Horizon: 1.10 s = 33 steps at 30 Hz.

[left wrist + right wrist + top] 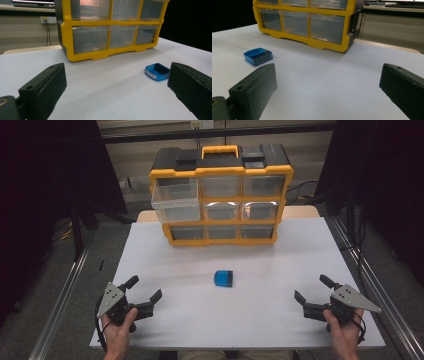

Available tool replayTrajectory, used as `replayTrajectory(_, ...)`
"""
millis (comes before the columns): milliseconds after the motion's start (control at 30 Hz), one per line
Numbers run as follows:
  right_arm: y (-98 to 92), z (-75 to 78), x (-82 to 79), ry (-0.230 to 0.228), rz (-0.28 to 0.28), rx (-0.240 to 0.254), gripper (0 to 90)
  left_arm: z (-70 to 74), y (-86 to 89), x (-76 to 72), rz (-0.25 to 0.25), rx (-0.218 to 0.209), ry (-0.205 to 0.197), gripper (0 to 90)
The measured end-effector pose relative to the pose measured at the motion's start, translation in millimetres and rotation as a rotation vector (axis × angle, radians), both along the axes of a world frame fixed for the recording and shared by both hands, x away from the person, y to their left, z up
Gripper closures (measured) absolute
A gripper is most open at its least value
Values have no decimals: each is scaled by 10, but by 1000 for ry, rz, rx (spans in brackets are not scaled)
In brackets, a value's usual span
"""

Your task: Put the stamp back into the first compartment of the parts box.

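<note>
A small blue translucent box [223, 278] lies on the white table [200, 320] between the two grippers; it also appears as the blue box [157, 71] and the blue box [258, 56]. Behind it stands a yellow and black drawer cabinet [221, 195] with clear drawers; its top left drawer [176, 200] is pulled out. My left gripper [146, 289] rests at the near left, held by a hand, jaws wide apart and empty. My right gripper [313, 288] rests at the near right, also open and empty. Both point toward the middle of the table.
The cabinet [110, 27] stands at the far edge of the table, also seen as the cabinet [307, 22] from the right. Metal rails [60, 310] run along both sides of the table. Dark curtains flank the area.
</note>
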State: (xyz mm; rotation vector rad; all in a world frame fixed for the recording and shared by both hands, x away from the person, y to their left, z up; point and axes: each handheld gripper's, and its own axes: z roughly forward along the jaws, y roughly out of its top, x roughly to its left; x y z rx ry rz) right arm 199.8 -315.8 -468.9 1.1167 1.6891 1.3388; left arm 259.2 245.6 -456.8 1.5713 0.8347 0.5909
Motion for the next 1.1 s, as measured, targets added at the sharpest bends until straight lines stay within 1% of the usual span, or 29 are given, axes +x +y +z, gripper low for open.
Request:
replayTrajectory(33, 0, 1, 3, -4, 5, 0, 7, 1, 7, 2, 2, 22, -2, 23)
replayTrajectory(67, 2, 2, 1, -3, 6, 0, 7, -3, -9, -1, -1, 9, -1, 23)
replayTrajectory(100, 4, 2, -1, -1, 12, 1, 8, -6, -12, -2, -6, 7, 3, 23)
replayTrajectory(133, 8, 2, -3, 2, 17, 4, 8, -7, -21, -1, 7, -3, 5, 23)
replayTrajectory(167, 12, 1, -2, 1, 17, 3, 8, -4, -16, -1, 4, 11, 3, 23)
replayTrajectory(200, 13, 1, -4, 1, 20, 3, 8, -2, -24, -4, 4, 9, 3, 23)
replayTrajectory(267, 17, -2, 0, 2, 23, 1, 10, -1, -27, 2, -8, 20, 7, 23)
replayTrajectory(300, 19, -3, 0, 7, 25, 4, 10, -1, -27, 2, -8, 20, 7, 23)
replayTrajectory(333, 19, -6, 7, 11, 39, 8, 11, -6, -38, 14, -15, 5, 10, 23)
replayTrajectory(367, 19, -6, 7, 11, 39, 8, 11, -4, -40, 20, -19, 17, 17, 23)
replayTrajectory(433, 22, -14, 20, 22, 52, 11, 12, -18, -63, 38, -26, 26, 36, 23)
replayTrajectory(500, 18, -19, 25, 26, 58, 15, 15, -23, -79, 51, -42, 31, 53, 24)
replayTrajectory(533, 17, -22, 24, 26, 60, 17, 15, -21, -87, 59, -52, 40, 62, 26)
replayTrajectory(567, 17, -25, 27, 26, 61, 17, 15, -22, -95, 67, -60, 39, 69, 29)
replayTrajectory(633, 12, -27, 26, 28, 63, 18, 15, -36, -109, 82, -78, 11, 106, 30)
replayTrajectory(667, 12, -27, 26, 28, 63, 18, 15, -36, -109, 82, -78, 11, 106, 30)
replayTrajectory(700, 13, -26, 25, 31, 67, 18, 13, -38, -135, 92, -96, 29, 126, 30)
replayTrajectory(733, 15, -28, 24, 34, 67, 19, 11, -35, -147, 93, -107, 31, 124, 30)
replayTrajectory(767, 15, -28, 24, 34, 67, 19, 11, -35, -147, 93, -107, 31, 124, 30)
replayTrajectory(800, 21, -33, 19, 42, 78, 21, 11, -20, -167, 95, -105, 34, 106, 34)
replayTrajectory(833, 21, -33, 19, 42, 78, 21, 11, -20, -167, 95, -105, 34, 106, 36)
replayTrajectory(867, 28, -31, 14, 41, 78, 20, 11, -11, -178, 95, -122, 32, 106, 37)
replayTrajectory(900, 29, -29, 12, 41, 82, 21, 11, -11, -178, 95, -122, 32, 106, 40)
replayTrajectory(933, 35, -25, 9, 38, 82, 20, 11, -6, -167, 103, -145, 54, 104, 50)
replayTrajectory(967, 35, -25, 9, 38, 82, 20, 11, -11, -183, 107, -147, 41, 104, 50)
replayTrajectory(1000, 41, -17, 0, 38, 86, 18, 11, -8, -189, 96, -157, 59, 111, 51)
replayTrajectory(1033, 41, -17, 0, 38, 86, 18, 11, -8, -189, 96, -157, 59, 111, 46)
replayTrajectory(1067, 53, -13, -1, 35, 86, 12, 11, 0, -230, 95, -160, 58, 101, 39)
replayTrajectory(1100, 54, -13, 1, 34, 89, 12, 11, 4, -250, 98, -159, 53, 101, 39)
